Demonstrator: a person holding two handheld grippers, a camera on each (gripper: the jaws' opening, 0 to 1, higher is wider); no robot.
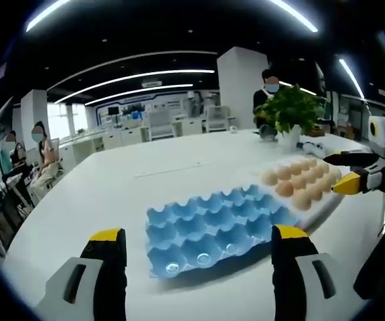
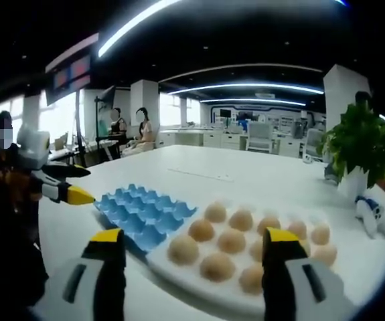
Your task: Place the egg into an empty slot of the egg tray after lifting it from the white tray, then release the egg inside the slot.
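Observation:
A blue egg tray [image 1: 205,224] lies on the white table, its slots empty. To its right stands a white tray [image 1: 316,214] holding several brown eggs [image 1: 284,188]. My left gripper [image 1: 199,235] is open, held low in front of the blue tray's near edge. My right gripper [image 1: 331,172] reaches in from the right, open, at the white tray's far side. In the right gripper view, my right gripper [image 2: 193,235] is open over the white tray [image 2: 192,284] and its eggs [image 2: 217,266]. The blue tray [image 2: 142,210] lies beyond, with my left gripper [image 2: 88,185] open at its left end.
A green plant in a white pot [image 1: 289,110] [image 2: 359,147] stands on the table behind the trays. A small white and blue object [image 2: 366,210] lies near the pot. People sit and stand in the office behind the table.

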